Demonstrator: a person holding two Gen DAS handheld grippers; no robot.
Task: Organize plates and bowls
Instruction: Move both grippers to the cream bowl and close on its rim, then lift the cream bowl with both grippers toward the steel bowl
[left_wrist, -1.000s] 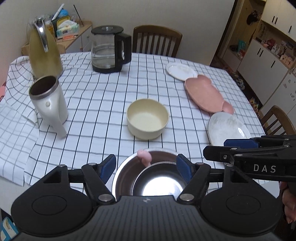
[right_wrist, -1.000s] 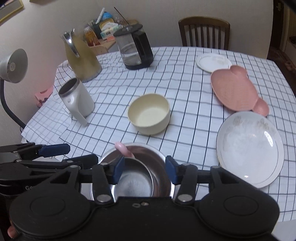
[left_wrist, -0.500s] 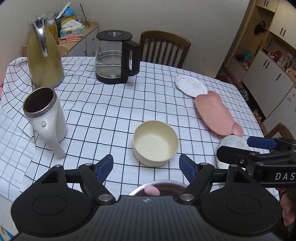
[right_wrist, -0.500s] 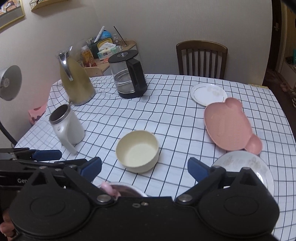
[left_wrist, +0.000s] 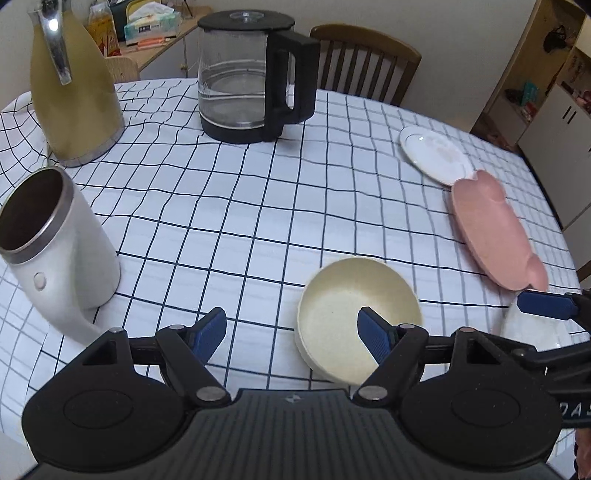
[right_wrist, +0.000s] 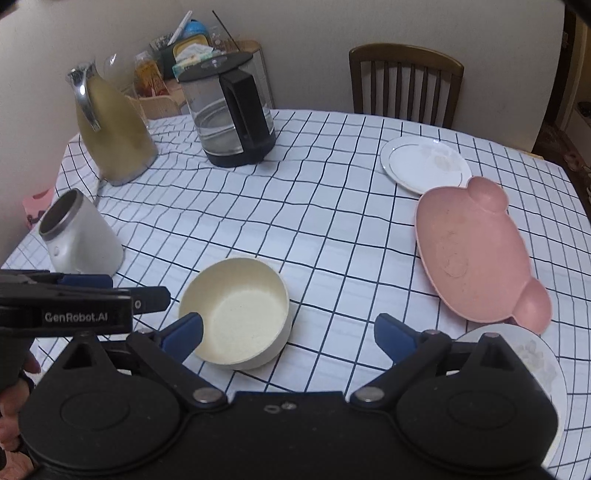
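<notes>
On the checked tablecloth (left_wrist: 258, 192), left wrist view:
- Left gripper (left_wrist: 293, 332): jaws stand open, nothing between the pads; the right blue fingertip (left_wrist: 373, 332) overlaps the cream bowl's rim in the picture, contact cannot be told.
- Cream bowl (left_wrist: 351, 314): upright, empty, near centre-right, just past the gripper.
- Pink plate (left_wrist: 491, 229): long, lobed, at the right, its far end touching or overlapping the small white plate.
- Small white plate (left_wrist: 432, 155): far right.
- Large white plate (left_wrist: 532, 328): near right edge, partly hidden by the right gripper.
- White mug (left_wrist: 55, 243): near left, upright, open top, tilted look from the lens.
- Yellow jug (left_wrist: 74, 92): far left.
- Glass kettle (left_wrist: 255, 74): far centre, black base and handle.
- Chair (left_wrist: 365, 62): beyond the table's far edge.

Right wrist view:
- Right gripper (right_wrist: 288, 332): jaws spread wide, holding nothing; its jaws have just been opening.
- Cream bowl (right_wrist: 236, 314): near centre, left blue fingertip (right_wrist: 184, 332) overlapping its near-left rim in the picture.
- Left gripper (right_wrist: 110, 288): seen side-on at the near left, jaw state cannot be told from here.
- Pink plate (right_wrist: 476, 251): right, between the two white plates.
- Small white plate (right_wrist: 424, 162): far right.
- Large white plate (right_wrist: 535, 354): near right, half behind the gripper body.
- White mug (right_wrist: 81, 236), yellow jug (right_wrist: 110, 125), glass kettle (right_wrist: 232, 110): left to far centre.
</notes>
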